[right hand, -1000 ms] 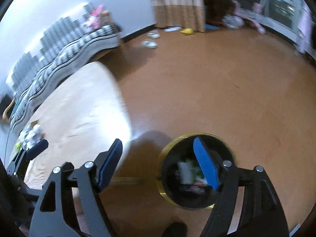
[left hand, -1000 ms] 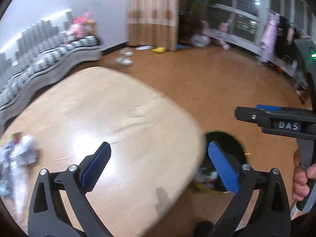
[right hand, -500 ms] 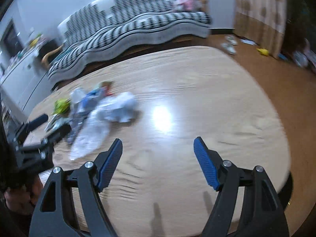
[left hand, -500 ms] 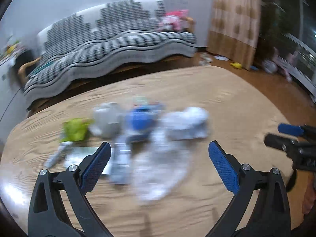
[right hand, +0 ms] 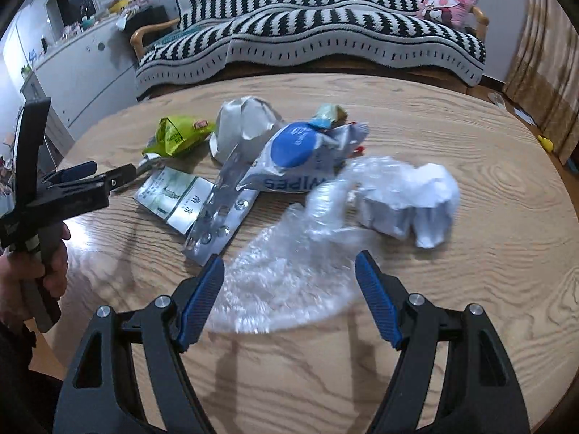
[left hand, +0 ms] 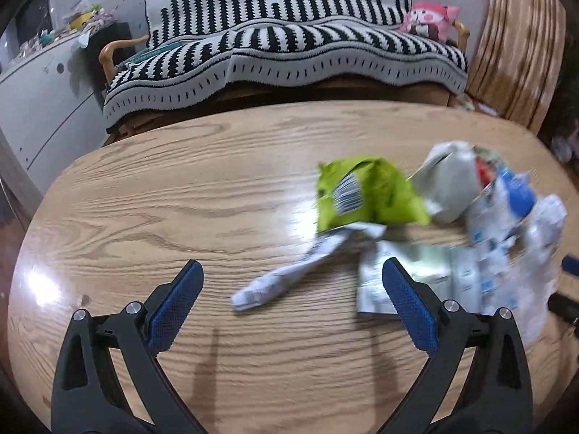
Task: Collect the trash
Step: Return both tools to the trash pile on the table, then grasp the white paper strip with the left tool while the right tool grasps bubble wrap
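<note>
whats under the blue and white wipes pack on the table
The wipes pack lies over a silvery foil strip and leans on a crumpled grey-white bag. Whatever sits directly beneath it is covered.

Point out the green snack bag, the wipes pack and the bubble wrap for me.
green snack bag (left hand: 365, 191), left wrist view, on its crumpled green face beside the barcode.
wipes pack (right hand: 293, 144), right wrist view, on its round blue lid.
bubble wrap (right hand: 286, 275), right wrist view, on its near, flat end.

One wooden table (right hand: 470, 289). On it: one green snack bag (right hand: 177, 137), one wipes packet (right hand: 300, 159), one bubble wrap sheet (right hand: 286, 271), two crumpled white papers (right hand: 246, 126) (right hand: 416, 202), one foil blister strip (right hand: 217, 213). Upper frame: one striped sofa (right hand: 325, 29), one pink plush toy (right hand: 448, 3).
</note>
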Action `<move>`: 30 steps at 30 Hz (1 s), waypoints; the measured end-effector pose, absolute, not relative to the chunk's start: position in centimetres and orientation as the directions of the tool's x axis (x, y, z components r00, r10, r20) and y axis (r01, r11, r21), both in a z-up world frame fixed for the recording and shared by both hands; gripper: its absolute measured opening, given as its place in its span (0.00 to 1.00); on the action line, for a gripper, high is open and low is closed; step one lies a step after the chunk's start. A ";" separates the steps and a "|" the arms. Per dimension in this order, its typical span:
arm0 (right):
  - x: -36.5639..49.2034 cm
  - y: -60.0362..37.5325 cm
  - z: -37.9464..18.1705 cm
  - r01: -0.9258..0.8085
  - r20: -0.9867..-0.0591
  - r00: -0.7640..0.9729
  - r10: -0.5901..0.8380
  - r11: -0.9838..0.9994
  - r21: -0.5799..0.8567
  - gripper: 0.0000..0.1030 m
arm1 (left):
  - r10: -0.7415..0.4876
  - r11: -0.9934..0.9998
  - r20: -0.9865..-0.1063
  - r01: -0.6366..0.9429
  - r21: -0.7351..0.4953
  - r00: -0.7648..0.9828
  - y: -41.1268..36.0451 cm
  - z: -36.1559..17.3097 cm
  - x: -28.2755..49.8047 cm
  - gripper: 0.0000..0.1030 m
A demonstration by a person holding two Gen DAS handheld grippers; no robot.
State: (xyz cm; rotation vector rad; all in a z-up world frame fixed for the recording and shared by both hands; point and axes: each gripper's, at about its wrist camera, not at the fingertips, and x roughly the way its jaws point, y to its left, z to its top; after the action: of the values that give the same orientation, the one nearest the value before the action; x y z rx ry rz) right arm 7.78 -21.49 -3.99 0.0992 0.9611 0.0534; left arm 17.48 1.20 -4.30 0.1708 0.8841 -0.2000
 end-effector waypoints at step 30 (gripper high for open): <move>2.9 -23.4 -1.0 -0.080 -0.730 0.635 0.253 0.961 0.263 0.06 | -0.205 0.947 -0.760 0.322 0.006 0.617 -1.3 -0.4 12.2 0.12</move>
State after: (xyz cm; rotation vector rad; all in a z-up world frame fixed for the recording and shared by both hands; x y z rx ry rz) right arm 2.86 -23.40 -0.95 0.2141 0.8634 0.1917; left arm 12.24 -1.31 -0.40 0.1472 0.8537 -0.3040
